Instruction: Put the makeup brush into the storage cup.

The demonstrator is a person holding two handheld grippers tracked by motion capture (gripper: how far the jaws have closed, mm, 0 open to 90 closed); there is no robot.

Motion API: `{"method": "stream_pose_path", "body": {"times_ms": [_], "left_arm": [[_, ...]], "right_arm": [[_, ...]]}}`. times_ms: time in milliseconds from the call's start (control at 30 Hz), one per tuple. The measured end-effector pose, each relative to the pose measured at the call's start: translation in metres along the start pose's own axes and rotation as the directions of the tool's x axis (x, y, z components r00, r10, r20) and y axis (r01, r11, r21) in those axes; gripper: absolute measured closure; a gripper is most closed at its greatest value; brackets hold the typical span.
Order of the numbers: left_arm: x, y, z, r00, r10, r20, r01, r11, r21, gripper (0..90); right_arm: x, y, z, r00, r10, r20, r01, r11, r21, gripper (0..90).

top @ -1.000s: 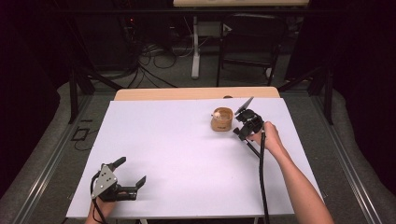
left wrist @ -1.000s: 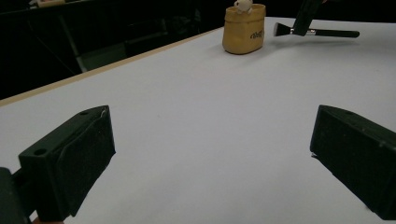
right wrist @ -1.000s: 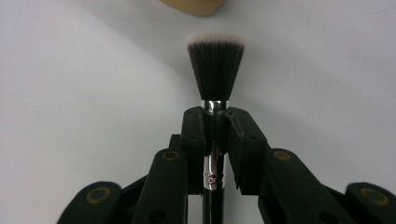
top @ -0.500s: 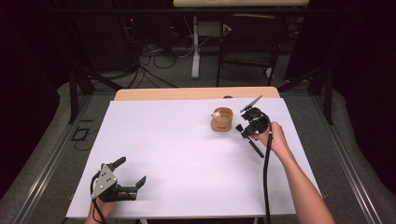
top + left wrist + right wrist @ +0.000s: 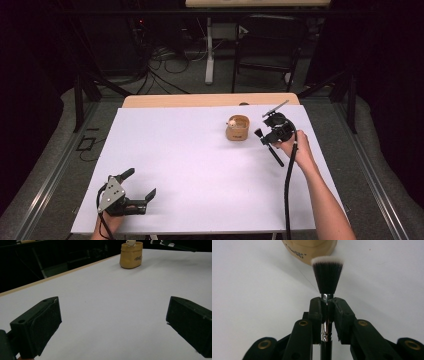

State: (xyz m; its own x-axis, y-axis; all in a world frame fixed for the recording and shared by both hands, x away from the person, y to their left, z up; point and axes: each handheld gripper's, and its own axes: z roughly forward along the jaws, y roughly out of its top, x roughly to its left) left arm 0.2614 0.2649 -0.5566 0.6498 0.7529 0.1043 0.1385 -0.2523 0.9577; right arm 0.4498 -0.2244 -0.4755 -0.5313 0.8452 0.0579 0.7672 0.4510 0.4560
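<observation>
A black make-up brush [image 5: 327, 275] with white-tipped bristles sticks out past the jaws of my right gripper [image 5: 327, 305], which is shut on its metal ferrule. In the high view the right gripper [image 5: 265, 137] hovers at the far right of the table, with the brush [image 5: 258, 133] pointing toward a small tan pouch [image 5: 237, 129] just to its left. The pouch [image 5: 131, 256] stands upright and holds a small white object. The pouch [image 5: 312, 247] lies just beyond the bristles, not touching them. My left gripper [image 5: 141, 182] rests open near the front left edge, nothing between its jaws [image 5: 113, 325].
A white sheet [image 5: 200, 155] covers the table, with a strip of bare wood [image 5: 200, 101] along the far edge. Beyond the table are a dark chair [image 5: 265, 55], a table leg and loose cables on the floor.
My right gripper has drifted slightly to the right with the brush, a little away from the pouch. The left gripper has stayed still.
</observation>
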Motion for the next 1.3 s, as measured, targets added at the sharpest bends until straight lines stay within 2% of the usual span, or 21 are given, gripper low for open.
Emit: {"method": "stream_pose_path", "body": {"times_ms": [33, 67, 233, 433, 600, 900, 1067, 1300], "left_arm": [[0.000, 0.000, 0.000, 1.0000, -0.001, 0.001, 0.001, 1.0000, 0.000, 0.0], [0.000, 0.000, 0.000, 1.0000, -0.002, 0.001, 0.002, 1.0000, 0.000, 0.0], [0.001, 0.000, 0.000, 1.0000, -0.003, 0.003, 0.004, 1.0000, -0.003, 0.0], [0.000, 0.000, 0.001, 1.0000, -0.007, 0.003, 0.007, 1.0000, -0.001, 0.0], [0.001, 0.000, 0.000, 1.0000, -0.002, 0.002, 0.002, 1.0000, -0.001, 0.0], [0.000, 0.000, 0.000, 1.0000, -0.001, 0.009, 0.001, 1.0000, -0.001, 0.0], [0.000, 0.000, 0.002, 0.9999, -0.003, 0.010, 0.003, 1.0000, 0.000, 0.0], [0.000, 0.000, 0.001, 1.0000, -0.008, 0.006, 0.008, 1.0000, 0.000, 0.0]], "right_arm": [[-0.001, 0.000, -0.002, 1.0000, -0.008, 0.001, 0.008, 1.000, -0.015, 77.4], [0.000, 0.000, -0.004, 1.0000, 0.005, 0.005, -0.005, 0.999, -0.035, 77.4], [0.000, -0.001, -0.009, 1.0000, -0.001, 0.006, 0.001, 0.997, -0.075, 77.4], [0.002, -0.003, -0.020, 1.0000, 0.003, -0.005, -0.003, 0.989, -0.151, 77.4], [0.002, -0.005, -0.026, 1.0000, -0.005, 0.001, 0.005, 0.983, -0.184, 77.4], [-0.003, -0.010, -0.028, 0.9998, 0.011, -0.017, -0.015, 0.975, -0.223, 77.4], [-0.005, -0.012, -0.030, 0.9991, 0.021, -0.037, -0.030, 0.966, -0.256, 77.5], [-0.006, -0.012, -0.031, 0.9991, 0.018, -0.039, -0.029, 0.957, -0.290, 77.5]]}}
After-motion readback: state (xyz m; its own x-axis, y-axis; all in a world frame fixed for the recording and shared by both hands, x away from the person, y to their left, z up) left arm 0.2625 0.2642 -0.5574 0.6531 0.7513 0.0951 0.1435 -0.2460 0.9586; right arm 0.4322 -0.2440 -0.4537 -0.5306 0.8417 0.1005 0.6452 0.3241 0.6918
